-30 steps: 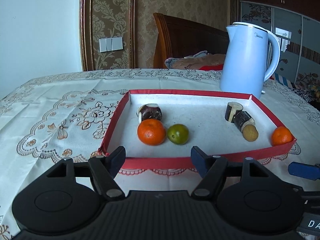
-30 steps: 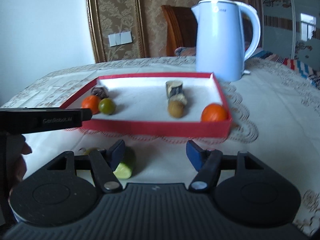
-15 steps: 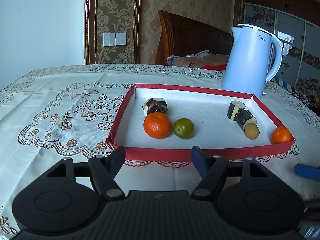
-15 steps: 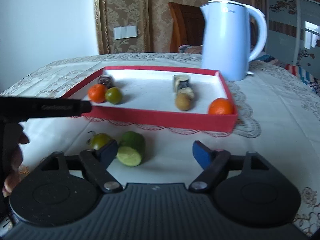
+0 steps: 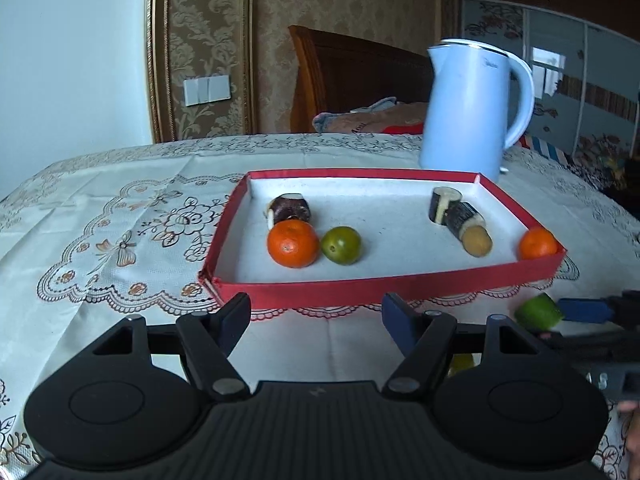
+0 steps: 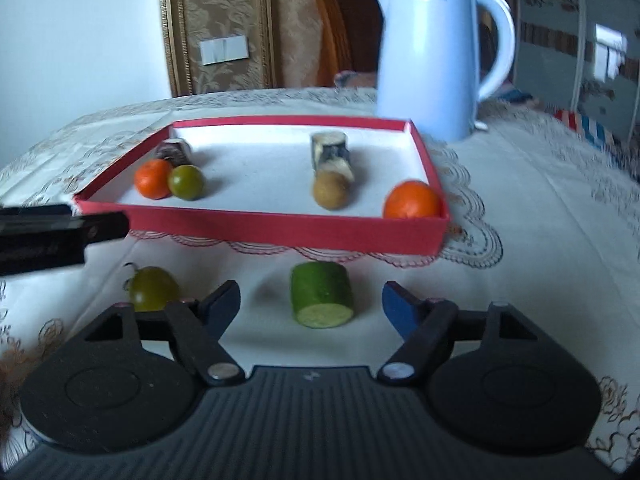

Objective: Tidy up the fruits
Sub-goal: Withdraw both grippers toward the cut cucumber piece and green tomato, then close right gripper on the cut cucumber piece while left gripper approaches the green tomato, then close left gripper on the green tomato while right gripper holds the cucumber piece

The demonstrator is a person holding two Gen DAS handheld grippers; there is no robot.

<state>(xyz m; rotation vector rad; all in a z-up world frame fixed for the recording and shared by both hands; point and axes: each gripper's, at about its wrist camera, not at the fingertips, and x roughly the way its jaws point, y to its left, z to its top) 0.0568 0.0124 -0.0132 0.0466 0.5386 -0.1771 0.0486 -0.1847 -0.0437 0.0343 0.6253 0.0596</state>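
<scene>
Most of the fruit already sits inside the shallow red-walled cardboard tray with a white floor point(image 6: 256, 232): a bright orange mandarin point(image 5: 293, 243) touching a small round green citrus point(image 5: 341, 245) near the left wall, dark-skinned cut cane pieces point(image 5: 456, 214) toward the right, and a second orange mandarin point(image 6: 412, 200) tucked into the near right corner. Two pieces remain out on the lace-patterned cream cloth of the surface point(image 6: 520, 184) — a cut green cucumber-like chunk with a pale face point(image 6: 322, 300) and a dark green round fruit with a stem point(image 6: 154, 288). By my reading, the job is more than half done.

The right tool point(image 6: 312, 304) is spread wide and empty, the green chunk lying between its fingers but apart from both. The left tool point(image 5: 316, 316) is likewise wide open, holding nothing, just short of the tray's near wall.

Room is fair: the tray's middle is bare. A lift must clear the low near wall, and the tall pale blue electric kettle point(image 6: 436, 52) stands just behind the far right corner.
</scene>
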